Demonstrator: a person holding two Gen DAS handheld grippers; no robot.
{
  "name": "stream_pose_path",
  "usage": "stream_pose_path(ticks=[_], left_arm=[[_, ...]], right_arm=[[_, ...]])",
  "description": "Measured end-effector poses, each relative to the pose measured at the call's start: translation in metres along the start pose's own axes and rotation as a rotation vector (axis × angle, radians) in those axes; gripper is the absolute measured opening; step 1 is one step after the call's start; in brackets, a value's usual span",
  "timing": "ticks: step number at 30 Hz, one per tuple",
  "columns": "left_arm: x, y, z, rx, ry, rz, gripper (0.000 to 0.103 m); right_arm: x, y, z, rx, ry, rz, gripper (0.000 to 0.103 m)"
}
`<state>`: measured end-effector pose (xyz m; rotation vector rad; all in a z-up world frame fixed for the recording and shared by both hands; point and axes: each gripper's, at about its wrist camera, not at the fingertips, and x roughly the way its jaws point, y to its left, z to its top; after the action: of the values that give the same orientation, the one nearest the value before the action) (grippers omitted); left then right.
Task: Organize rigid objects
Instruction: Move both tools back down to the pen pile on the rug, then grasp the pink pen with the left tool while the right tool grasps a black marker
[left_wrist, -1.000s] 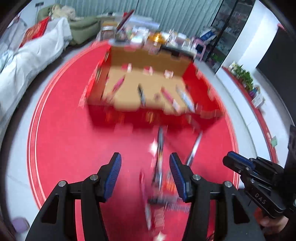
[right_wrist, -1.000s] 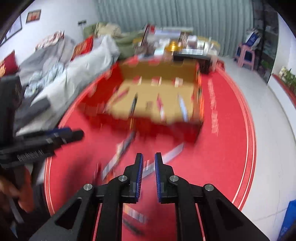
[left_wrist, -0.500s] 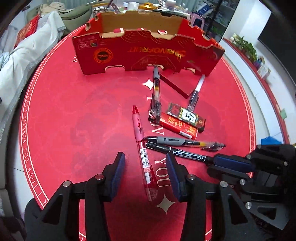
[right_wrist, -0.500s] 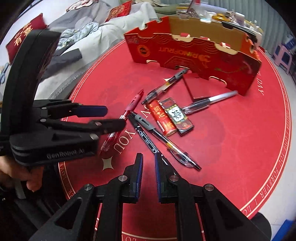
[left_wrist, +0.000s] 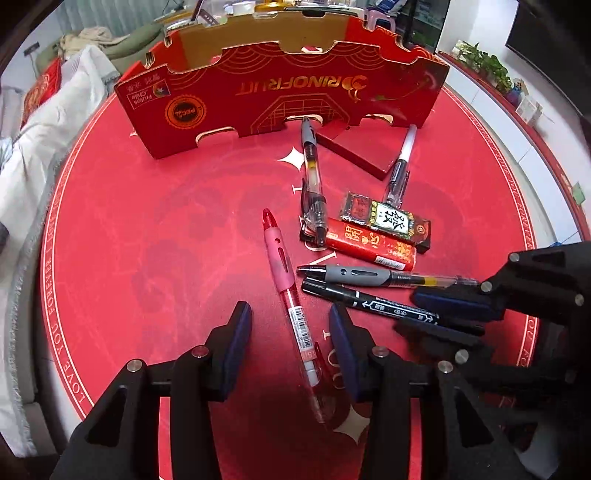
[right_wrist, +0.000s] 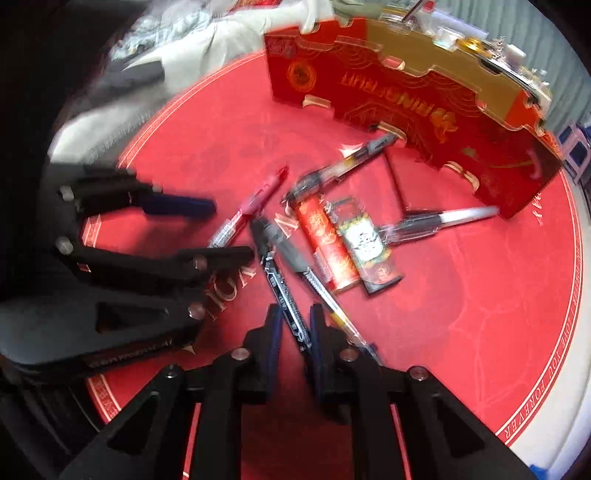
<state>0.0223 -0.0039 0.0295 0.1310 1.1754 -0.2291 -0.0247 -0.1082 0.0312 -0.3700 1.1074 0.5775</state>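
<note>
Several pens and two small boxes lie on a round red mat (left_wrist: 147, 229) before a red cardboard box (left_wrist: 280, 85). My left gripper (left_wrist: 290, 332) is open, its fingers either side of a red pen (left_wrist: 288, 291), low over the mat. My right gripper (right_wrist: 293, 330) is slightly open, its pads either side of the rear end of a black marker (right_wrist: 282, 288); it also shows in the left wrist view (left_wrist: 443, 314) at the marker's (left_wrist: 369, 301) tail. A grey-grip pen (left_wrist: 369, 275) lies beside the marker.
A red small box (left_wrist: 369, 245) and a dark patterned small box (left_wrist: 386, 218) lie side by side. A clear black pen (left_wrist: 312, 181), a white-capped pen (left_wrist: 400, 166) and a flat red card (left_wrist: 354, 147) lie near the cardboard box. White cloth (left_wrist: 33, 155) is at left.
Both grippers have come down closer to the mat. The left one has closed in around the red pen. The right one has opened slightly and moved onto the black marker's end.
</note>
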Motion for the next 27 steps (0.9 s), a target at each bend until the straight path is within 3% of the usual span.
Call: stream_pose_path(ticks=[9,16,27], left_arm=[[-0.006,0.027,-0.010,-0.095,0.001,0.017,0.047],[-0.001,0.015,0.003,-0.059,0.015,0.035,0.047],[0.005,0.008,0.012,0.012,-0.008,0.012,0.047]], right_arm=[[-0.004,-0.022,-0.012,0.223,0.040,0.012,0.016],[0.002,-0.001,0.006,0.145,0.026,-0.050,0.016],[0.003,-0.006,0.003,0.155,0.013,-0.033,0.016]])
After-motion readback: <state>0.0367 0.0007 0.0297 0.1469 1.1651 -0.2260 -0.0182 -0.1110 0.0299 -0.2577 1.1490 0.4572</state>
